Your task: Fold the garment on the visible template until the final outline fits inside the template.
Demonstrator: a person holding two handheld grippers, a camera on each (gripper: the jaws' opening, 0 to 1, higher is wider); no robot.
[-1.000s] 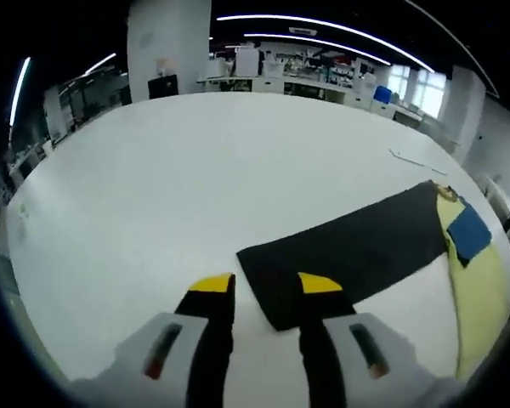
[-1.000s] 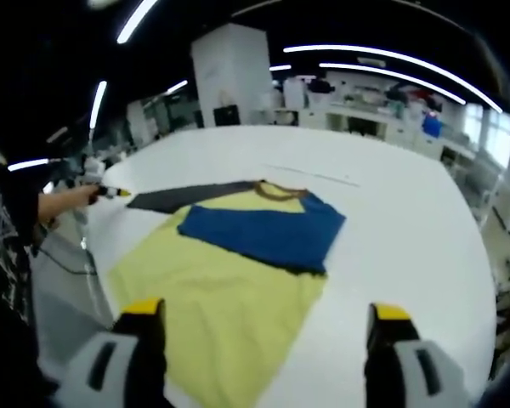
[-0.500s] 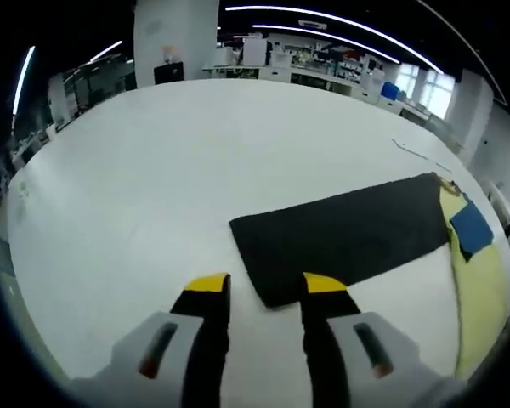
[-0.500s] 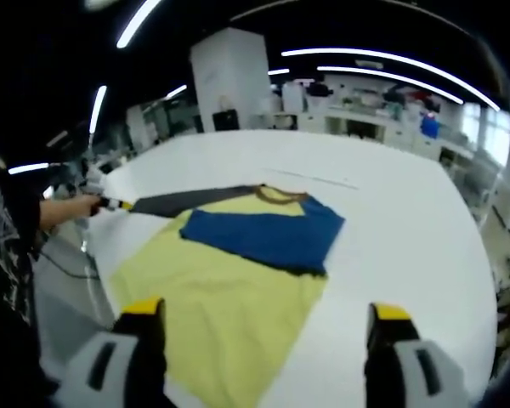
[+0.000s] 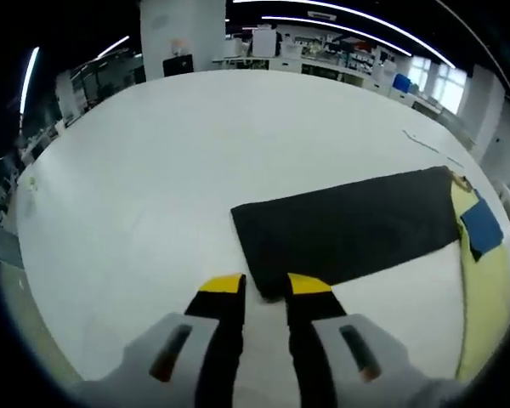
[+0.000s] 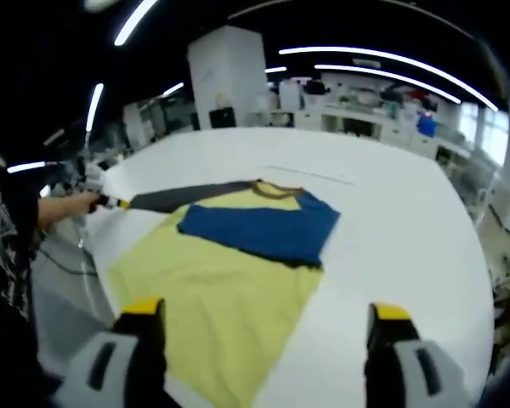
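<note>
Here, my left gripper (image 5: 264, 286) has its jaws drawn close on the near corner of the garment's black sleeve (image 5: 348, 234), which lies flat on the white table (image 5: 170, 161). My right gripper (image 6: 263, 316) hangs wide open, holding nothing, just short of the yellow garment (image 6: 221, 293); its blue sleeve (image 6: 259, 225) lies folded across the body.

Desk (image 5: 153, 153): plain white. Garment (image 6: 229, 280): pale yellow body, blue sleeve (image 6: 259, 229) folded across it, brownish-gold collar (image 6: 276, 191), black sleeve (image 5: 348, 229) stretched out flat, unpatterned. Left tool (image 5: 265, 285): yellow tips, black jaws, grey housings. Right tool (image 6: 268, 310): same yellow tips over black, grey housings. Person's sleeve (image 6: 4, 229): black with white line print.
</note>
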